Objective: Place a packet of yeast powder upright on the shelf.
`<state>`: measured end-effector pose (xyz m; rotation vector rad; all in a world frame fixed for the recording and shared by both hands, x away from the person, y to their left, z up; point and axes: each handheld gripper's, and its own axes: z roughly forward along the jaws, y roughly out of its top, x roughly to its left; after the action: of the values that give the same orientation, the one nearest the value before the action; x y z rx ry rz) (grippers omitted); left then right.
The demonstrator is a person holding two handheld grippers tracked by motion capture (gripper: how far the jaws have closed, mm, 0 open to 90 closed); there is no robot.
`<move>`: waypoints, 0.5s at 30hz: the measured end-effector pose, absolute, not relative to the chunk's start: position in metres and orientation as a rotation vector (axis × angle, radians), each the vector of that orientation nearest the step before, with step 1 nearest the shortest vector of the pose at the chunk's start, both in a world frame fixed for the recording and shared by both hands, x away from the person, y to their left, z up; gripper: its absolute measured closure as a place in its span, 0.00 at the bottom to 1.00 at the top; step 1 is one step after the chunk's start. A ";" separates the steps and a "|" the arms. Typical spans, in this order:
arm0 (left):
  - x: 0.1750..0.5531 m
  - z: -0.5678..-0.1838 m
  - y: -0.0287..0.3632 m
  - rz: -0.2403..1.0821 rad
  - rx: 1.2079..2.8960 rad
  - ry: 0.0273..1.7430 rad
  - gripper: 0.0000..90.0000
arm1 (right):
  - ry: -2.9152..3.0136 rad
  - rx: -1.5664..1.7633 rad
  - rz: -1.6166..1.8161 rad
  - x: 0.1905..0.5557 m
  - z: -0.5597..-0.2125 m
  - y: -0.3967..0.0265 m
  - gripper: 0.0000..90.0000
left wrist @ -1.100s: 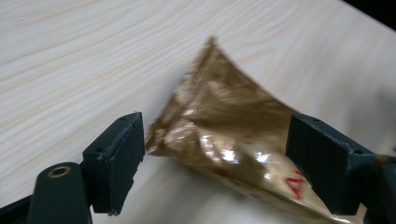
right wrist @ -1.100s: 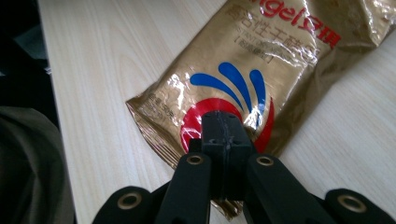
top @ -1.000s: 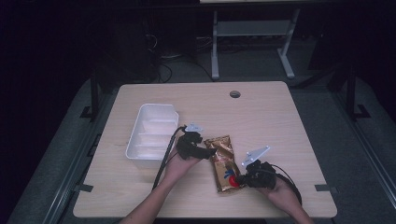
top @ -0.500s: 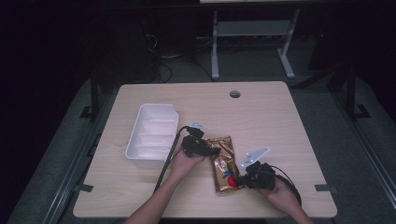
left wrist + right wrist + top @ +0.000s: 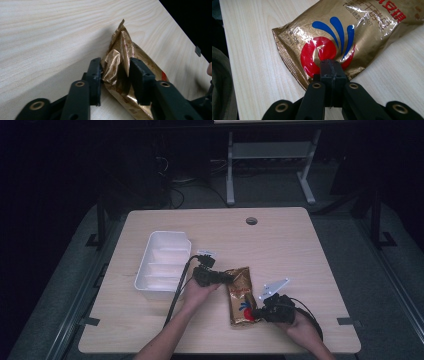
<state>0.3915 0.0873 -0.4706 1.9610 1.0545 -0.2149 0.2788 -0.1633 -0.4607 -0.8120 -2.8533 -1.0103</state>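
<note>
Your left gripper point(image 5: 115, 75) has just been closing its jaws on the far, crumpled end of the soft, slippery gold foil pouch point(image 5: 241, 295); your right gripper point(image 5: 331, 65), fully closed, pins its near corner. Grip the stiffer seams. It lies on the pale wooden table point(image 5: 300, 250), the room dark.

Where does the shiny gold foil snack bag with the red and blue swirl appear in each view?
High view: gold foil snack bag lies lower centre on the table, between the two hands.
Left gripper view: its crumpled end sits centre, between the black jaws.
Right gripper view: it fills the upper centre, its edge at the shut jaws.
Shared landmark: the pale wooden table.
</note>
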 end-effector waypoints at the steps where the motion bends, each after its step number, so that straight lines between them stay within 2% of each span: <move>1: 0.392 -0.471 0.087 -0.215 1.952 1.058 0.72 | -2.853 -0.811 -1.011 0.279 -0.461 -0.163 1.00; 4: 0.393 -0.471 0.089 -0.221 1.932 1.064 0.82 | -2.853 -0.808 -1.014 0.279 -0.461 -0.164 1.00; 10: 0.389 -0.465 0.091 -0.180 1.928 1.024 0.91 | -2.842 -0.811 -1.022 0.279 -0.462 -0.165 1.00; 13: 0.385 -0.459 0.093 -0.173 1.920 0.991 0.96 | -2.820 -0.829 -1.028 0.282 -0.460 -0.170 0.88; 15: 0.382 -0.456 0.093 -0.169 1.924 0.973 0.97 | -2.787 -0.851 -1.063 0.284 -0.458 -0.176 0.84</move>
<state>0.3820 0.0926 -0.4562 1.9236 0.9734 -0.1687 0.2839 -0.1757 -0.4578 -0.8515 -2.7866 -1.0632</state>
